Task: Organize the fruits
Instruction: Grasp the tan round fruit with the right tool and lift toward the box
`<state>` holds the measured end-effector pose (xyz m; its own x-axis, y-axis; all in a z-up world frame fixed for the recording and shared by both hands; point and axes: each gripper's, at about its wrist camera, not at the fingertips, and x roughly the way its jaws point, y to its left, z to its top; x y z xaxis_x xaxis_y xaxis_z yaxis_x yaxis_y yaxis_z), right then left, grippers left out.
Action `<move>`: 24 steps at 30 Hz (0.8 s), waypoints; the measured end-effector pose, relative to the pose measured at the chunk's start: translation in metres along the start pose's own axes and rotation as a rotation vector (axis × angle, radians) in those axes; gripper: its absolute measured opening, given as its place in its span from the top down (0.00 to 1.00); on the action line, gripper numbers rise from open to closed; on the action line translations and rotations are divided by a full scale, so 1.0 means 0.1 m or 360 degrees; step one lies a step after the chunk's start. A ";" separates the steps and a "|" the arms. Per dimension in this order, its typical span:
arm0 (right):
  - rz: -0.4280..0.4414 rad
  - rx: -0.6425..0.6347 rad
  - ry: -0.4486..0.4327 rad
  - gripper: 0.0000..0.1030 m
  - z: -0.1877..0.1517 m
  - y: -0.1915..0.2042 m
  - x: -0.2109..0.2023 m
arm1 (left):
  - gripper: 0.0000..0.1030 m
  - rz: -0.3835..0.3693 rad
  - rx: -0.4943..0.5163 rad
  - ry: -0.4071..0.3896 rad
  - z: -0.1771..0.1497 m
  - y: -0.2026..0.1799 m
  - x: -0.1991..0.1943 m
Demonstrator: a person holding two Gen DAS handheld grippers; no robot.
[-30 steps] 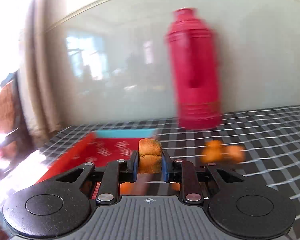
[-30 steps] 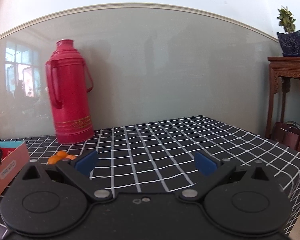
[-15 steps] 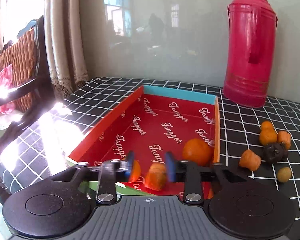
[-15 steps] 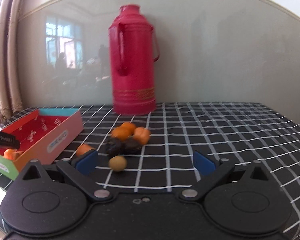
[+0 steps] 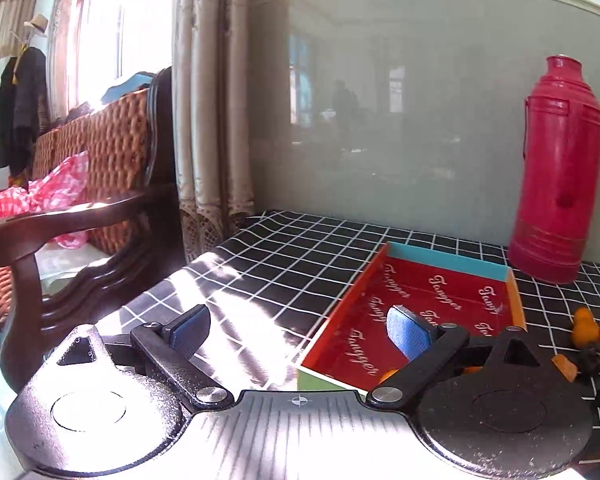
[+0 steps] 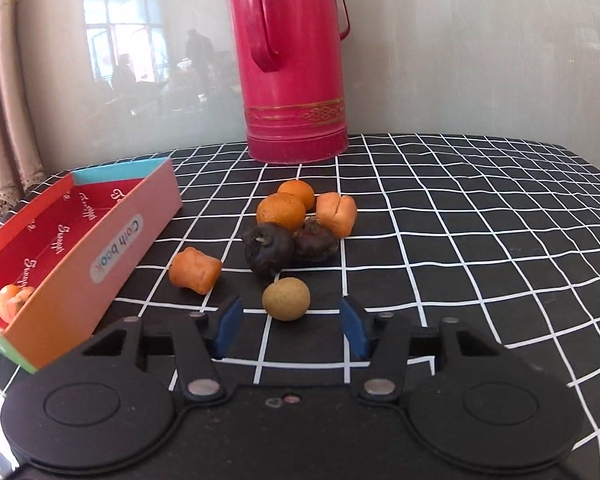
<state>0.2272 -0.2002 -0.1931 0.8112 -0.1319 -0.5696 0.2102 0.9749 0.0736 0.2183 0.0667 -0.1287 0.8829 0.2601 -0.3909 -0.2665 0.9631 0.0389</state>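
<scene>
A red cardboard box [image 6: 76, 236] lies on the left of the checked tablecloth, with orange fruit [image 6: 12, 300] at its near end. It also shows in the left wrist view [image 5: 420, 304]. My left gripper [image 5: 296, 330] is open and empty above the box's near left corner. My right gripper [image 6: 290, 326] is open and empty, jaws either side of a small tan round fruit [image 6: 286, 298]. Behind it lie two dark fruits [image 6: 268, 250], two oranges [image 6: 281, 212] and two orange lumpy pieces [image 6: 195, 270], grouped on the cloth.
A tall red thermos [image 6: 292, 60] stands at the back against the grey wall, seen also in the left wrist view [image 5: 552, 168]. A wicker wooden chair [image 5: 80, 208] and curtains stand left of the table. The table edge [image 6: 588, 168] curves at the right.
My left gripper opened wide, let go of the orange piece into the box and pulled back left. My right gripper moved forward and down to the tan fruit.
</scene>
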 end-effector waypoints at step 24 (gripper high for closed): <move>0.0463 -0.0207 -0.0220 0.81 0.16 0.99 -0.29 | 0.05 0.0299 -0.0145 0.0054 -0.06 0.96 0.17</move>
<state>0.2332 -0.1023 -0.1560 0.8950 0.1406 -0.4233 -0.1048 0.9888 0.1067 0.2053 0.1628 -0.1375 0.8015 0.4303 -0.4152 -0.4603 0.8872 0.0309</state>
